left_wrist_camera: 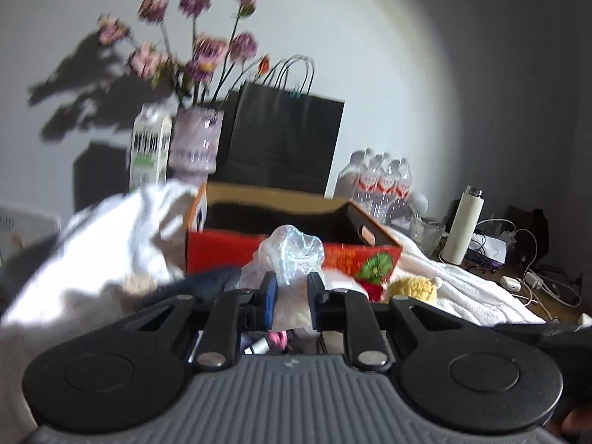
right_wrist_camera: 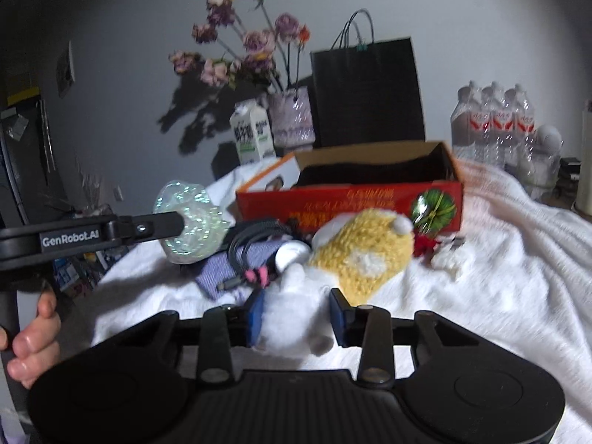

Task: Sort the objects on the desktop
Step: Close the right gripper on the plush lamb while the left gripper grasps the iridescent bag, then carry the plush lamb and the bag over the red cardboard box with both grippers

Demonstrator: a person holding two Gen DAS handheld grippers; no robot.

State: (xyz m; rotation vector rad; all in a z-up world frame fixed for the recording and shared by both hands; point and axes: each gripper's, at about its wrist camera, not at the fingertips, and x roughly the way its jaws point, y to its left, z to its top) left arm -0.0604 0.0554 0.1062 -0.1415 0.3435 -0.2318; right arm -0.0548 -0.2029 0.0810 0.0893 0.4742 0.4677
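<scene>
Clearly one red box (right_wrist_camera: 347, 199), one plush (right_wrist_camera: 364, 255).

Both grippers closed on soft items

The left gripper (left_wrist_camera: 290, 290) pinches a crumpled clear plastic wrapper (left_wrist_camera: 292, 249) at twelve o'clock; the right gripper (right_wrist_camera: 298, 314) squeezes a white fluffy plush toy (right_wrist_camera: 292, 318). A bare hand (right_wrist_camera: 31, 340) at nine o'clock grips the left handle.

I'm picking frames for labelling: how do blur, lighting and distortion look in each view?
Left wrist: flowers and white cloth smeared by motion blur; a bright pool of light on the wall with hard flower shadows; dark fisheye corners. Right wrist: dimmer, the cloth streaked at right, yellow plush soft, red box edges bowed by the lens.
</scene>
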